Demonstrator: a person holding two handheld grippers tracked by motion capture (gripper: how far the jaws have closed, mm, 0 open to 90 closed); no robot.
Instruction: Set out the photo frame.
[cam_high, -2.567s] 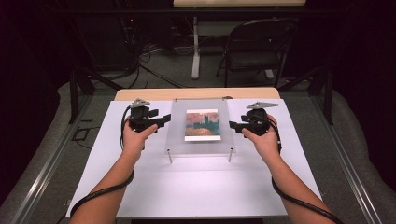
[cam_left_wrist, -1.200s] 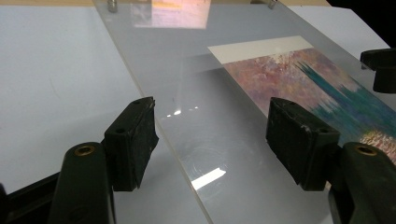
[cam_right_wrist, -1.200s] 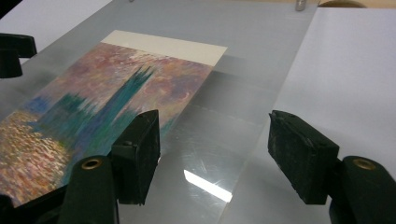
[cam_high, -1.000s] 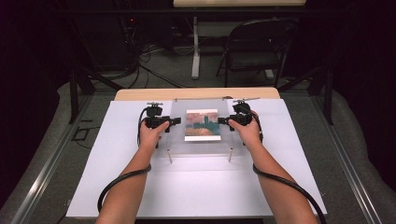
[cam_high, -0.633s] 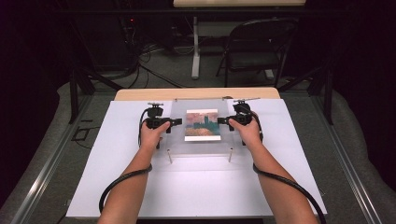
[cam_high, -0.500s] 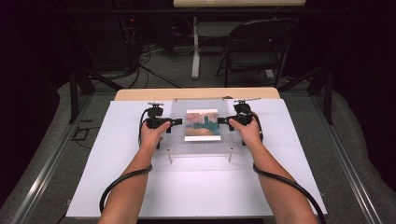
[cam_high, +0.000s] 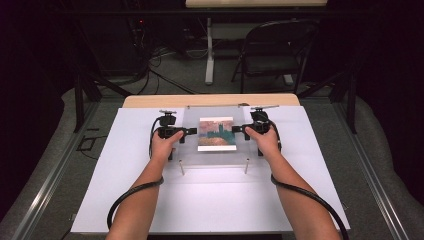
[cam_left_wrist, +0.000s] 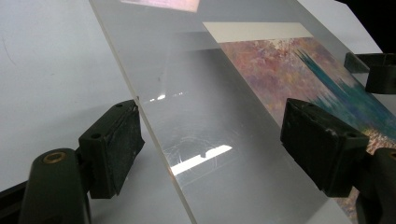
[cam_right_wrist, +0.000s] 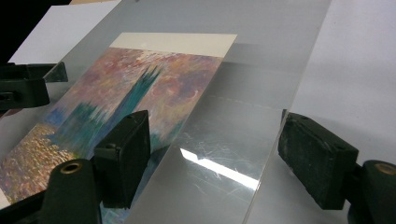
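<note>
Your left gripper (cam_high: 188, 131) and right gripper (cam_high: 239, 129) sit at the middle of the high view, one on each side edge of the clear, stiff acrylic sheet (cam_high: 216, 152). That sheet stands on short pegs over the white tabletop (cam_high: 210, 200), above the painted picture print of blue towers and a pink sky (cam_high: 217, 133).

Both sets of jaws have just been opening. In the left gripper view the sheet's edge (cam_left_wrist: 154, 140) runs up through the middle of the frame between the two black pads, and neither pad presses on it. In the right gripper view the edge (cam_right_wrist: 275, 121) likewise lies in the gap, with clear space to the pads on either side. So you hold nothing at present: the sheet rests on its own supports.

Judge the panel as rigid, fairly light, and slick on both faces. Fine scratches already show near the lower centre of each gripper view, so it marks easily. If you take it again, bite on the bare side margins, well away from the print, at matching points on both edges, and keep it level. An uneven lift would likely let it slide out of smooth pads or tip off a peg.
</note>
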